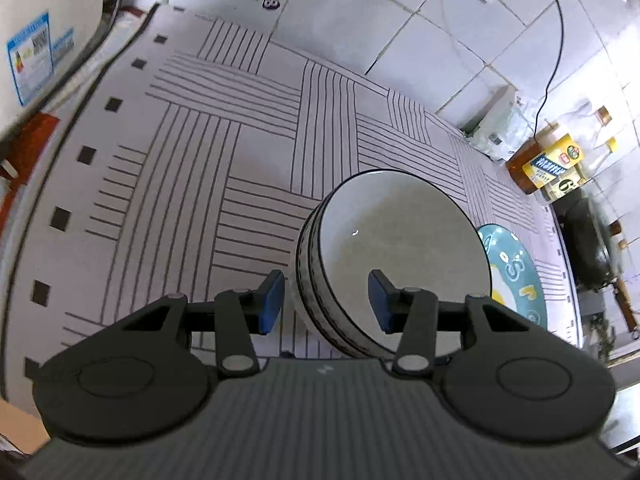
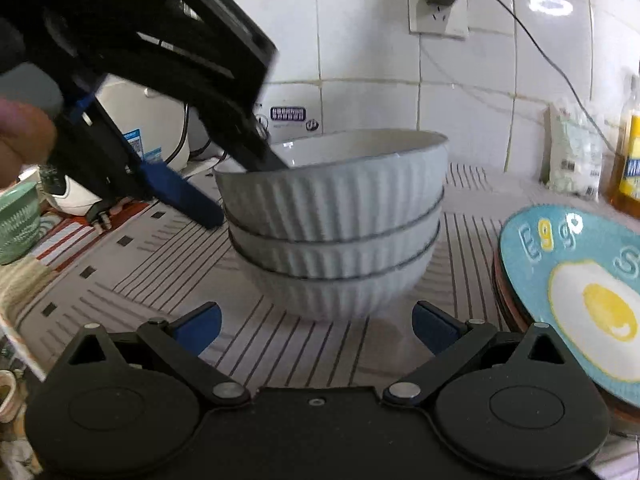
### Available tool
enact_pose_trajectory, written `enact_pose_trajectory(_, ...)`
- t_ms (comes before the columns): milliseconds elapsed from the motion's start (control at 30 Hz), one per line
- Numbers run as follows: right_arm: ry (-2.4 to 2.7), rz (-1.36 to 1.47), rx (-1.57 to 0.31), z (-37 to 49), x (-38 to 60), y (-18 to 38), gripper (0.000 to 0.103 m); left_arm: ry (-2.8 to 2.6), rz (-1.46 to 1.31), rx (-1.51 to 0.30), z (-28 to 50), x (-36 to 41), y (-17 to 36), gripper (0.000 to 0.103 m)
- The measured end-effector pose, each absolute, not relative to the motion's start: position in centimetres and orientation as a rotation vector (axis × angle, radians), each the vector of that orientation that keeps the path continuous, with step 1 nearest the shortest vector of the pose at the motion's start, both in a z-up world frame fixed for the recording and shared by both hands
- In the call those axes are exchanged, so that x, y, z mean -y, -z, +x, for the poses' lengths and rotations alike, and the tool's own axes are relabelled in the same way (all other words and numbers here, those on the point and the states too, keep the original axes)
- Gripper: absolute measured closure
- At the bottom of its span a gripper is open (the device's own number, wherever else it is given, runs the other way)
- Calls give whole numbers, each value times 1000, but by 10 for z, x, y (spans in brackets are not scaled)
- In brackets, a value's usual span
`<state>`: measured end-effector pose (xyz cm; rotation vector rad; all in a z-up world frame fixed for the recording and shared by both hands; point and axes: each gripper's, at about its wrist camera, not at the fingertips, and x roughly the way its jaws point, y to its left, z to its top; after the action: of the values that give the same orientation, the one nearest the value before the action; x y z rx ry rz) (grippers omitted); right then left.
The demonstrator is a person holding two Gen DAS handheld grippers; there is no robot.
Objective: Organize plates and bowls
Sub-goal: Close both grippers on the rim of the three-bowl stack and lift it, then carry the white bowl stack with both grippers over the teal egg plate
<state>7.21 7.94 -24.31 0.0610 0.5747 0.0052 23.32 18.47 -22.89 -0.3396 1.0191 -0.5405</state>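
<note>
- Right gripper: low over the striped mat, pointing gently downward; jaws spread wide, nothing between them, pads clear of everything.
- Bowl stack: three ribbed pale bowls nested upright on the mat, just beyond the right gripper's fingertips, centred on the gap.
- Left gripper: tilted steeply down at the bowl stack's left rim; jaws apart, one blue pad outside the wall, the other inside the top bowl; neither pad visibly presses the rim.
- Hand: a fingertip shows at the left gripper's handle.
- Egg plate: one teal plate with a fried-egg print, lying on darker plates right of the bowl stack; their count cannot be told.
- Oil bottle: one, beyond the egg plate.
- Green cup: one, far left of the bowl stack.
</note>
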Motion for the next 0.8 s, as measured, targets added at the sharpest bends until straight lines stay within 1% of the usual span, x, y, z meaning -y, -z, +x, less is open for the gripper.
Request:
enact_pose_trajectory(233, 64, -2, -537, 86, -86, 244, 0, 565, -347, -1066, 251, -181, 250, 64)
enact_pose_trajectory(267, 71, -19, -536, 88, -88, 245, 0, 569, -354, -1064, 252, -181, 252, 63)
enact_pose_trajectory(333, 96, -44, -529, 92, -91, 245, 0, 582, -374, -1061, 255, -182, 254, 64)
enact_pose_trajectory(600, 66, -20, -609, 107, -84, 238, 0, 615, -421, -1063, 267, -181, 261, 62)
enact_pose_trajectory(800, 65, -47, -627, 116, -84, 239, 0, 637, -435, -1068, 270, -181, 264, 61)
